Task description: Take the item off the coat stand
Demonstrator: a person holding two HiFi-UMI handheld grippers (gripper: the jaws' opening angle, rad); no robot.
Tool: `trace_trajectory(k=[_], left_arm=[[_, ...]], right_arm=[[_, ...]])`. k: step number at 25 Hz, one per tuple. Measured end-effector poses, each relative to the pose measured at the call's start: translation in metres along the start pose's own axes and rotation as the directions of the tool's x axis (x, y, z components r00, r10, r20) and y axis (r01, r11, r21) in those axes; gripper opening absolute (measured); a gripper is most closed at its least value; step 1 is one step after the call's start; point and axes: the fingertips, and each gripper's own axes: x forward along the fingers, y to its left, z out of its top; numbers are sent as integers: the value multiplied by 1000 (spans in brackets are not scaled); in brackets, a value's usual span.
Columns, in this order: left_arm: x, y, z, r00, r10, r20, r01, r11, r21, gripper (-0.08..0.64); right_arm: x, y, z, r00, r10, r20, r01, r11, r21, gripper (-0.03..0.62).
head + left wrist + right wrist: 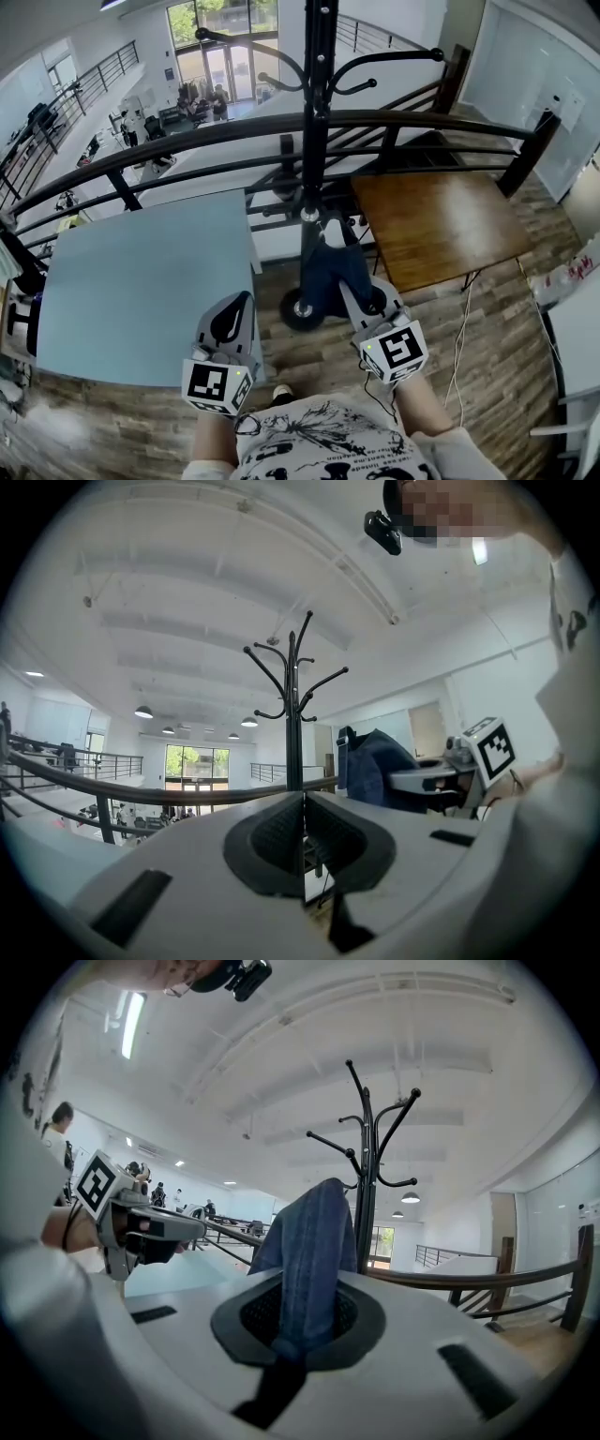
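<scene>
Printed shirt fabric [319, 436] fills the bottom edge of the head view, with both marker-cube grippers held out just beyond it. A blue denim item [314, 1241] is pinched in the right gripper [298, 1321], whose jaws are clenched on a fold of the cloth; the rest of the fabric rises out of the pads and drapes over to one side. From the head view the denim [333, 267] hangs at the right gripper's [361, 298] tip, low down and just beside the pole of the black coat stand [317, 141], near its round base and well below the hooks. In the left gripper view the cloth [375, 766] shows to the right of the stand [293, 724] with a gap between them, so it hangs from the gripper alone. The left gripper [303, 841] has its jaws pressed together on nothing, and it hovers beside the right one over the wooden floor [487, 328]. A dark railing [234, 131] runs behind the stand. To the left lies a pale blue table [141, 281], to the right a brown wooden table [441, 225] with a white cable [461, 337] trailing beside it
</scene>
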Motion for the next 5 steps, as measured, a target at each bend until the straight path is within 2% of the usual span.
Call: trace_trajectory(k=[5], left_arm=[[5, 3, -3, 1000, -6, 6, 6, 1000, 3, 5]], right_arm=[[4, -3, 2, 1000, -3, 4, 3, 1000, -14, 5]])
